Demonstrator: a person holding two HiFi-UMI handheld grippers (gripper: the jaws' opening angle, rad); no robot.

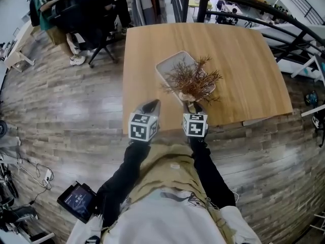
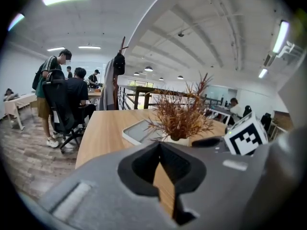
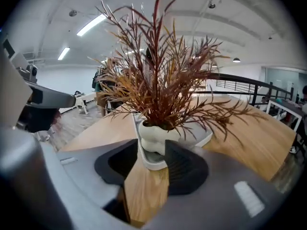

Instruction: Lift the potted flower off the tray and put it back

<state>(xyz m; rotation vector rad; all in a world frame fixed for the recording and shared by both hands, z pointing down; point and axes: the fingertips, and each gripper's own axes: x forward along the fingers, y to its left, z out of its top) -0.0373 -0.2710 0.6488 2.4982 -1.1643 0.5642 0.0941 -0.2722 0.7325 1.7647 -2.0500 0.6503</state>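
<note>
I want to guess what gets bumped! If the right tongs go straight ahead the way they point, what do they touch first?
Probably the near corner of the white tray, with the flower pot just behind; depth is hard to judge.

Rust-brown potted flower (image 1: 193,80) upright in white tray (image 1: 167,65)
</note>
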